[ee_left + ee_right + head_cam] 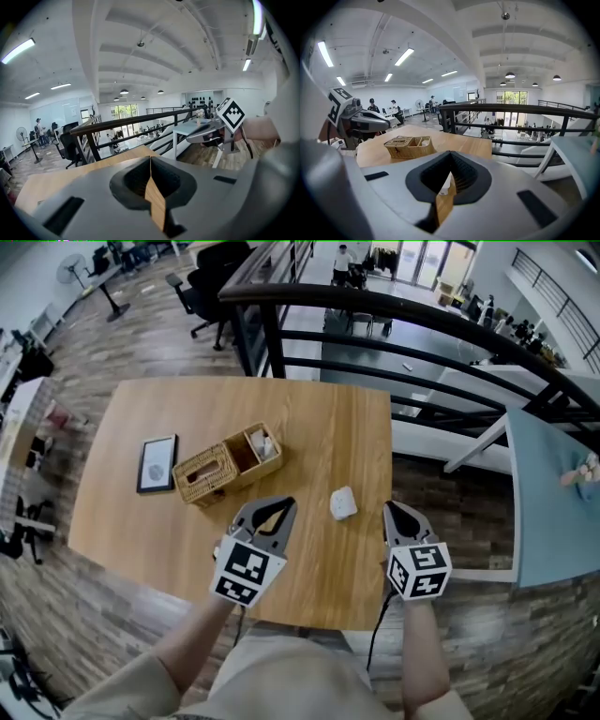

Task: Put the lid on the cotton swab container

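Left gripper and right gripper hover above the table, jaws together.

A light wooden desk stands on wood-plank floor beside a black metal railing; long ceiling lights glow overhead.
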A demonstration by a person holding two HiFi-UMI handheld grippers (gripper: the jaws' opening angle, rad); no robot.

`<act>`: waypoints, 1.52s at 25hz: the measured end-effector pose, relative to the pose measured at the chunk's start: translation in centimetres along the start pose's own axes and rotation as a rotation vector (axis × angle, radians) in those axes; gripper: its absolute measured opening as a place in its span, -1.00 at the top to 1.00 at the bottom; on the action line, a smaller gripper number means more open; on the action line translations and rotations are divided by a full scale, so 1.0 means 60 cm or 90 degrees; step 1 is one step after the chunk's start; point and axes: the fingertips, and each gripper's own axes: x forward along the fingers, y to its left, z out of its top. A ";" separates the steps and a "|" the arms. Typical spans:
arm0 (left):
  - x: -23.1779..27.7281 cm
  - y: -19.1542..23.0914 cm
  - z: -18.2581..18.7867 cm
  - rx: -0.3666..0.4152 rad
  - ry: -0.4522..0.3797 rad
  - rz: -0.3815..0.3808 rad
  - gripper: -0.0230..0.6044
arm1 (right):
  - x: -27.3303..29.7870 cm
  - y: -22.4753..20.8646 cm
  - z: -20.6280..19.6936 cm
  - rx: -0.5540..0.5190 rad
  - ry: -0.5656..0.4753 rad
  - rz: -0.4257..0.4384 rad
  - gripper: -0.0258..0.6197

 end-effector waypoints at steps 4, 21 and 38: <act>0.049 0.013 -0.058 -0.011 0.039 -0.017 0.84 | 0.053 -0.016 -0.043 0.015 0.039 0.002 0.84; 0.093 0.065 -0.174 -0.055 0.112 -0.033 0.85 | 0.231 0.036 -0.170 0.017 0.171 0.056 0.84; 0.045 0.064 -0.175 -0.059 0.110 -0.029 0.84 | 0.237 0.065 -0.172 -0.024 0.184 0.046 0.84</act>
